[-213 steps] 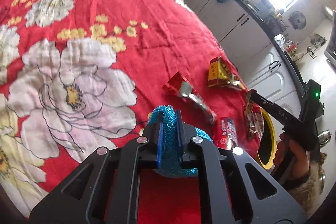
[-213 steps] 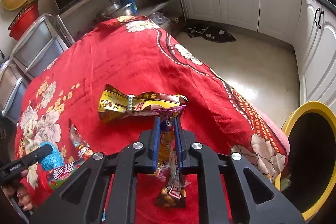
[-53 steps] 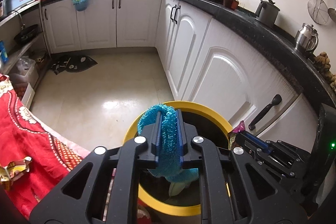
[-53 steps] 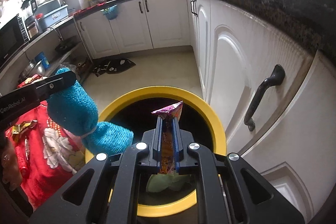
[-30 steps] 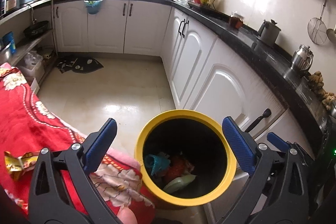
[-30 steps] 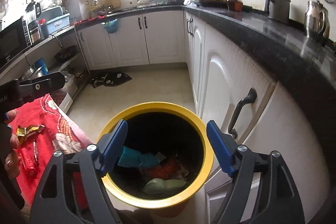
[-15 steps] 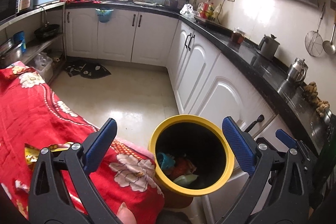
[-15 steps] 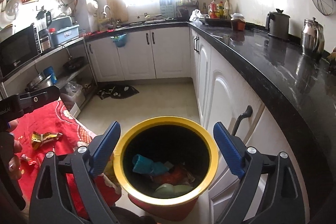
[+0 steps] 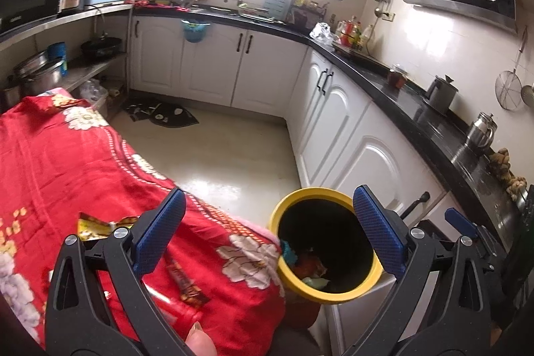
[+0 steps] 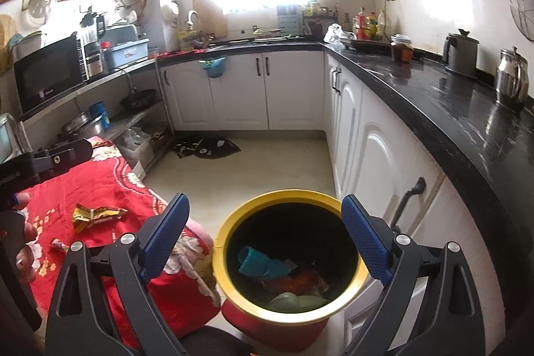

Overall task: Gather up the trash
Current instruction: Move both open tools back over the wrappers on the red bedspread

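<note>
Seen from the right gripper (image 10: 263, 236), a crumpled gold wrapper (image 10: 95, 214) lies on the red flowered blanket (image 10: 110, 186) well to the left of the left finger, and a small red scrap (image 10: 59, 245) is seen just beyond that finger's base. The jaws are spread wide with nothing between them, having just been opening. Directly ahead and below, framed between the two blue pads (image 10: 363, 239), stands the yellow-rimmed bin (image 10: 233, 222); inside it a teal cloth (image 10: 263, 264), red and orange wrappers (image 10: 300, 282) and a pale green item (image 10: 293, 301) are seen heaped on the bottom. Seen from the left gripper (image 9: 268, 232), which is likewise spread wide and empty, the gold wrapper (image 9: 90, 227) is partly hidden behind the left finger, and a dark red-brown wrapper (image 9: 185, 284) lies on the blanket (image 9: 66, 162) between the fingers, near the left one. The bin (image 9: 333, 297) is set toward the right finger, just beside the blanket's hanging edge, with the same teal, red and green trash (image 9: 305, 266) visible inside. At the far right edge the other gripper's blue pad (image 9: 460, 221) is glimpsed.
</note>
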Demonstrator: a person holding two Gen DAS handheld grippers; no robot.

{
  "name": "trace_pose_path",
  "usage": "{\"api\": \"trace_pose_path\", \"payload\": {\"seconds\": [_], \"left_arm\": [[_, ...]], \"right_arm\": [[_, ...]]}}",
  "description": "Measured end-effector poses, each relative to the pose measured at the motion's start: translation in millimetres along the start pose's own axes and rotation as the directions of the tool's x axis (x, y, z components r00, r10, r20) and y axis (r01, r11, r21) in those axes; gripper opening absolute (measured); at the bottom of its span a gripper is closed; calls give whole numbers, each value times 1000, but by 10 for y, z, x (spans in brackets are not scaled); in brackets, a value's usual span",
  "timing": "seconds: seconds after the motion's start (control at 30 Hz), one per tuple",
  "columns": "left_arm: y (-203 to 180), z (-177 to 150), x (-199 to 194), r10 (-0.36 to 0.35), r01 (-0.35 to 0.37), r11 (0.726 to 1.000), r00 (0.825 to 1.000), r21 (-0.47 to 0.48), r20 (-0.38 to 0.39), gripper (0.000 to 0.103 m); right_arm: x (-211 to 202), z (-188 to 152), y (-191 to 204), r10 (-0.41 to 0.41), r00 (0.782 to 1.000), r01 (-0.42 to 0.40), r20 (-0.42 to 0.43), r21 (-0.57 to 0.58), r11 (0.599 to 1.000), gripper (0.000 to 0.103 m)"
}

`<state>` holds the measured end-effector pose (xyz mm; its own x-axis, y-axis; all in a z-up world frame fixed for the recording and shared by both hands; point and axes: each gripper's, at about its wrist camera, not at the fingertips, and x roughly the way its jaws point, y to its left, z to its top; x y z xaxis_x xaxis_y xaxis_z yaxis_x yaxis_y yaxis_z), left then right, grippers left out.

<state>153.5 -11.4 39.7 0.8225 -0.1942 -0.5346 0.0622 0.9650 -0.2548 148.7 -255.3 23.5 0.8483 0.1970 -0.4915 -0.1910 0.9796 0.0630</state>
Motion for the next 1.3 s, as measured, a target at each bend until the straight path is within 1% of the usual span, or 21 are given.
{"api": "trace_pose_path", "payload": {"seconds": [0.27, 0.53, 1.0, 1.3], "left_arm": [[377, -31, -204, 62, -60, 996, 998, -59, 20, 92], [817, -92, -410, 131, -127, 984, 991, -125, 26, 92], [1378, -207, -670, 234, -227, 953, 972, -202, 14, 92], [1615, -345, -725, 279, -276, 934, 960, -226, -20, 92]], "right_arm": [[-13, 23, 314, 60, 998, -59, 2, -41, 997, 90], [18, 37, 658, 121, 993, -121, -7, -82, 989, 90], [111, 31, 1343, 235, 971, -240, -51, -178, 954, 90], [186, -35, 1611, 281, 955, -295, -91, -215, 931, 90]]}}
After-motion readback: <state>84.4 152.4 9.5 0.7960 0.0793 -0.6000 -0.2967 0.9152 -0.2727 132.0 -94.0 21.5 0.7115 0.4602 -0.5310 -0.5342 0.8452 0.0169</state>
